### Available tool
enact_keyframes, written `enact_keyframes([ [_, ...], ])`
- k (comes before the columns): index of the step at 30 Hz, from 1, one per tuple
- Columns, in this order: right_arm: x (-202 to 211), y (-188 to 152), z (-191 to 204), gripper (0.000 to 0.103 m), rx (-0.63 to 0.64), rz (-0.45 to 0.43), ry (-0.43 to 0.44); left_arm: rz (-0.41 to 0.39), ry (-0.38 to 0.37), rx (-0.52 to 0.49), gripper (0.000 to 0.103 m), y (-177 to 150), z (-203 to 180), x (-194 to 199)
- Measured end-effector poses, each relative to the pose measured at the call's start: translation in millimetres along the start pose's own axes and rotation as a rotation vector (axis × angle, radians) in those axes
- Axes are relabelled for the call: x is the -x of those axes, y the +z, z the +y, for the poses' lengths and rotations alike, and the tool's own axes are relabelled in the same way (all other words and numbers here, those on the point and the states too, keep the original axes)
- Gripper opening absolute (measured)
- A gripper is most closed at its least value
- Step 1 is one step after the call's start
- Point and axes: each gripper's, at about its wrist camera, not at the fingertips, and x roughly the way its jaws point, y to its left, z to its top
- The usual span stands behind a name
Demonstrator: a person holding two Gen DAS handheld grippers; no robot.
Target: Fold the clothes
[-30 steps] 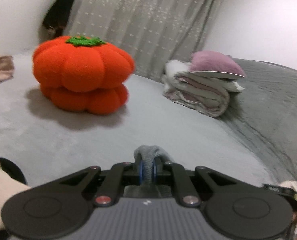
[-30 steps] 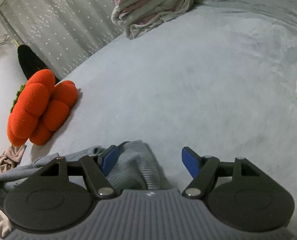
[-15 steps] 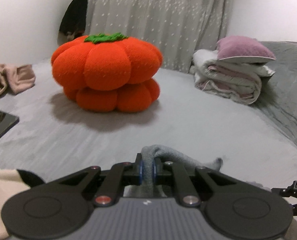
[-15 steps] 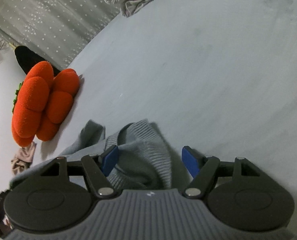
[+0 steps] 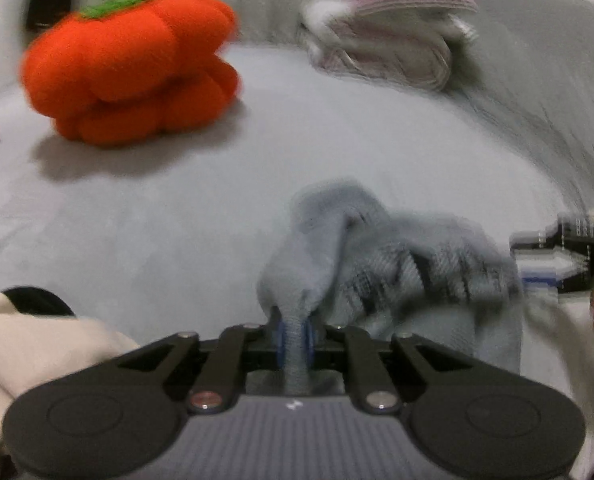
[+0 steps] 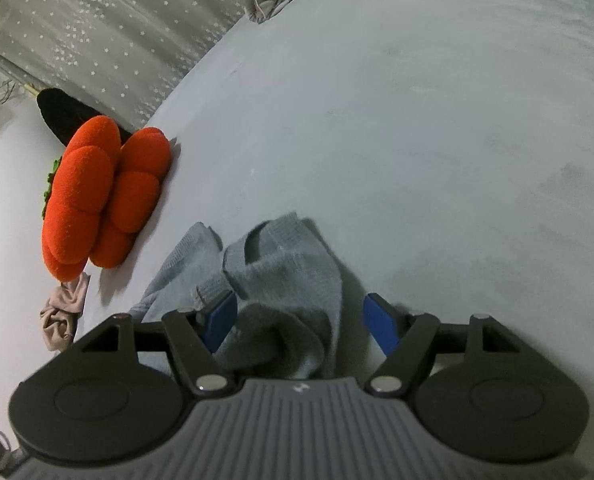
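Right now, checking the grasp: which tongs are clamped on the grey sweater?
The left tongs, pinching a sweater fold; the right tongs stand open around it.

Grey knit garment, crumpled, on the grey bed

The grey ribbed-knit garment (image 6: 281, 280) lies bunched in loose folds on the bed (image 6: 437, 128), near the orange pumpkin cushion (image 6: 97, 200) but not touching it. One pinched fold of it (image 5: 295, 336) is clamped between the left gripper's (image 5: 295, 330) blue fingers (image 5: 281, 334), and the rest spreads away blurred. At its other end the cloth sits between the right gripper's (image 6: 301, 318) spread fingers (image 6: 221, 316), with two flaps pointing away from the cushion's side.
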Motion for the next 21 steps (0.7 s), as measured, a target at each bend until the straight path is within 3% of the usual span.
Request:
enact_keyframes([
  [1,4.1,-1.5,-1.7,0.074,0.000,0.003,0.003,0.024,-0.011,-0.010,0.023,-1.9,-0.5,-3.0],
  [3,11.5,-4.4,-4.2,0.074,0.003,0.009,0.009,0.057,-0.039,-0.001,0.052,-3.3,2.3,-6.3],
  [5,14.1,-6.8,-1.2,0.074,0.028,0.018,0.010,0.065,-0.074,0.029,0.060,-1.3,6.8,-5.8],
  [10,15.7,-9.2,3.6,0.074,0.068,0.044,-0.004,0.021,-0.181,0.174,0.070,14.7,23.1,-1.6],
  [14,10.2,-10.1,4.9,0.071,0.073,0.067,-0.020,0.009,-0.219,0.297,0.073,43.6,29.8,-17.0],
  [21,1.8,-17.1,15.4,0.062,0.135,0.104,-0.031,0.054,-0.114,0.240,0.073,81.4,9.0,-87.0],
])
